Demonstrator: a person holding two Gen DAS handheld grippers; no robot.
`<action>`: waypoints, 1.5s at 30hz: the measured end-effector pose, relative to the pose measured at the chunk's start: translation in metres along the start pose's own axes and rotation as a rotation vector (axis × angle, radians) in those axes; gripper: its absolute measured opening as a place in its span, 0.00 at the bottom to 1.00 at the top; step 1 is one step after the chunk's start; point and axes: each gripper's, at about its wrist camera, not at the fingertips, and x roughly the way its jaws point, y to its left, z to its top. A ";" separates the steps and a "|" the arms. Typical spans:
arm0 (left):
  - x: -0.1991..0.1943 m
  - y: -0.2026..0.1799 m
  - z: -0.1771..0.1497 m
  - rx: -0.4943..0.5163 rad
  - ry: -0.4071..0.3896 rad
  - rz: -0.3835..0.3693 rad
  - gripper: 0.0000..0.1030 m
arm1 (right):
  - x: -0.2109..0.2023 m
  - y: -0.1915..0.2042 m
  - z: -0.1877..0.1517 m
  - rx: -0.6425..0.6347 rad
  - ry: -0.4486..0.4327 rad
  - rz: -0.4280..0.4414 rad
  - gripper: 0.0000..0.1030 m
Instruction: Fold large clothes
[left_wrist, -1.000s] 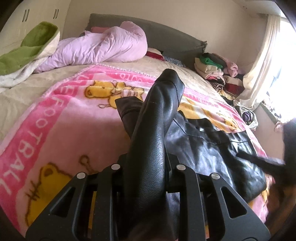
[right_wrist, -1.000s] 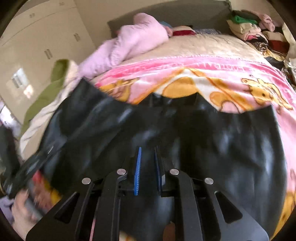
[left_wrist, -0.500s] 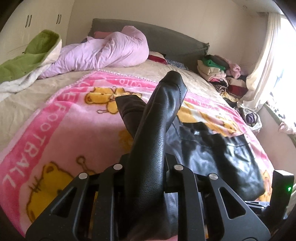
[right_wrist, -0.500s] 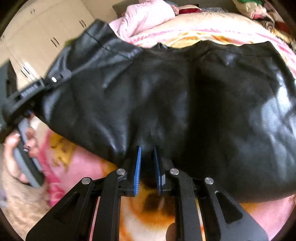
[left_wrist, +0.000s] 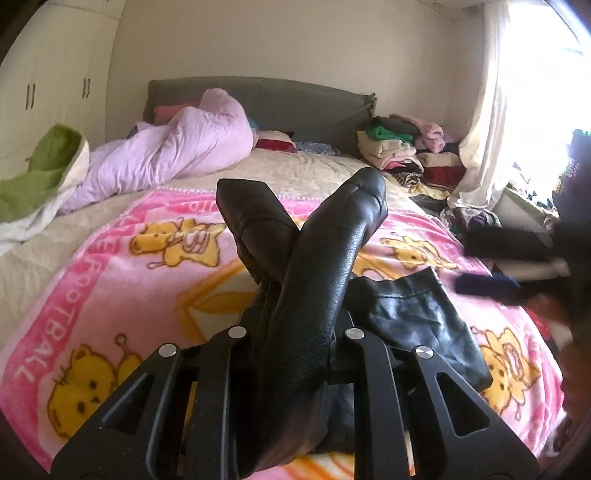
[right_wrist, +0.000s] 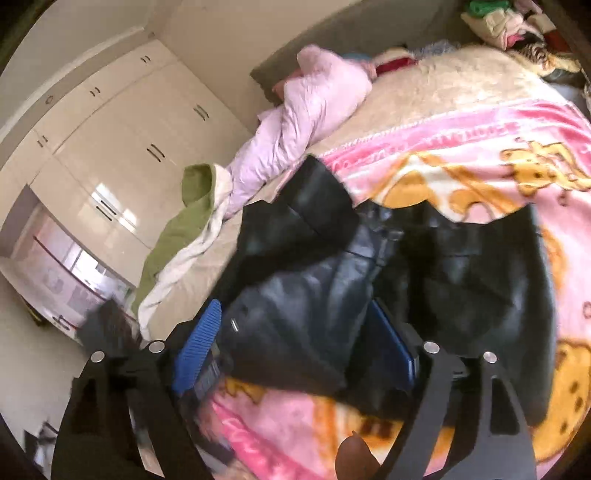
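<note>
Black leather jacket (right_wrist: 424, 280) lies on the pink blanket (left_wrist: 122, 280) of the bed, in front of both tools. The left gripper (left_wrist: 291, 332) has its jaws closed tight on a sleeve (left_wrist: 332, 251) of it, which rises up between them. The right gripper (right_wrist: 295, 332) has just been opening its jaws; they stand wide apart, with the jacket's edge between the blue pads (right_wrist: 199, 343) but not pressed.

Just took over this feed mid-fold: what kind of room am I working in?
Most likely a home bedroom: a bed with a grey headboard, a pink cartoon blanket spread over it, built-in wardrobes along the wall, and stacked folded clothes at the bedside.
</note>
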 end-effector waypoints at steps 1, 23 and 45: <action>0.000 0.000 -0.001 0.005 -0.001 0.002 0.10 | 0.006 0.002 0.004 0.011 0.026 -0.002 0.78; -0.014 -0.002 -0.010 0.112 -0.007 -0.101 0.23 | 0.092 0.016 0.033 -0.073 0.163 -0.099 0.40; 0.071 0.026 -0.015 -0.240 0.236 -0.292 0.80 | -0.017 -0.128 0.031 -0.001 0.014 -0.053 0.23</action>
